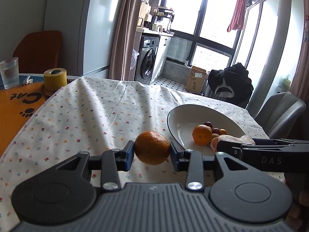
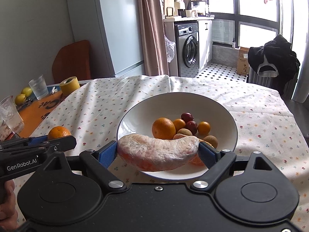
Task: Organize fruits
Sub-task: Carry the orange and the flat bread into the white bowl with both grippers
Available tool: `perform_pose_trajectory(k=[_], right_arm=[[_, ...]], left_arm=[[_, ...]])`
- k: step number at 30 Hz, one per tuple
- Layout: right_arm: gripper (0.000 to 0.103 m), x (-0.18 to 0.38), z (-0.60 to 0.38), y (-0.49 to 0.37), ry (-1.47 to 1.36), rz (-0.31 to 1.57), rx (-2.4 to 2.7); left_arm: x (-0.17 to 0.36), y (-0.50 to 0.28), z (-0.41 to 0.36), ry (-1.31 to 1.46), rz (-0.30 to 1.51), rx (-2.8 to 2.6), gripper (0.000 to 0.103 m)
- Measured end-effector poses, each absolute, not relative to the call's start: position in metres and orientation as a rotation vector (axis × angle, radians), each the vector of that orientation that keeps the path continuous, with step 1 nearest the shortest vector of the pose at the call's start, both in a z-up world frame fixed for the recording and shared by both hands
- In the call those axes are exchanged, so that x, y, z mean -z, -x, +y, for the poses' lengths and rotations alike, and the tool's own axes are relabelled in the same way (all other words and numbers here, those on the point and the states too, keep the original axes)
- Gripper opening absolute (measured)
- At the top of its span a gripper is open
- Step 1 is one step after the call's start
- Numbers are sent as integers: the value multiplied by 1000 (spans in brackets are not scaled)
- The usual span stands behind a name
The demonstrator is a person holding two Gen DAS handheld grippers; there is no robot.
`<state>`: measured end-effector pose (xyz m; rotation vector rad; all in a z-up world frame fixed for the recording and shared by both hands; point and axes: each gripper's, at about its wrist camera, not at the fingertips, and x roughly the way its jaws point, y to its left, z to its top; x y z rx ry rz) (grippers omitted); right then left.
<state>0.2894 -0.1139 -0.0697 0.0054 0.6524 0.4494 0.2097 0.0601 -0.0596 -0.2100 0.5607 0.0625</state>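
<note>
My left gripper (image 1: 152,151) is shut on an orange (image 1: 152,147), held above the flowered cloth just left of the white bowl (image 1: 173,116). The same orange (image 2: 58,132) shows at the left of the right wrist view. My right gripper (image 2: 158,151) is shut on a peeled pomelo segment (image 2: 158,152) with pale membrane, held over the near rim of the bowl (image 2: 133,119). Inside the bowl lie an orange (image 2: 163,128), small kumquats (image 2: 203,127), dark red fruits (image 2: 187,117) and brownish longans (image 2: 210,141).
Left of the cloth, on an orange mat (image 1: 13,104), stand a yellow tape roll (image 1: 55,79) and a ribbed glass (image 1: 9,72). Two yellow fruits (image 2: 23,95) and another glass (image 2: 11,114) are further left. A grey chair (image 1: 280,114) stands at the table's right.
</note>
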Motion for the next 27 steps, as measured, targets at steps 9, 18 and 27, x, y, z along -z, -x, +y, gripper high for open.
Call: perform_pose_trajectory(k=[9,18,27], right_arm=[[87,82,-108,-311,-38,683,-434],[88,78,-116,-322,-78,667,-445],[88,78,-148,-326,-110,666,-398]], left_arm=[[69,-226,64,209,588,-71,38],[74,-243,64,210,606,-73,38],[66,-259,44,180,590,-41,38]])
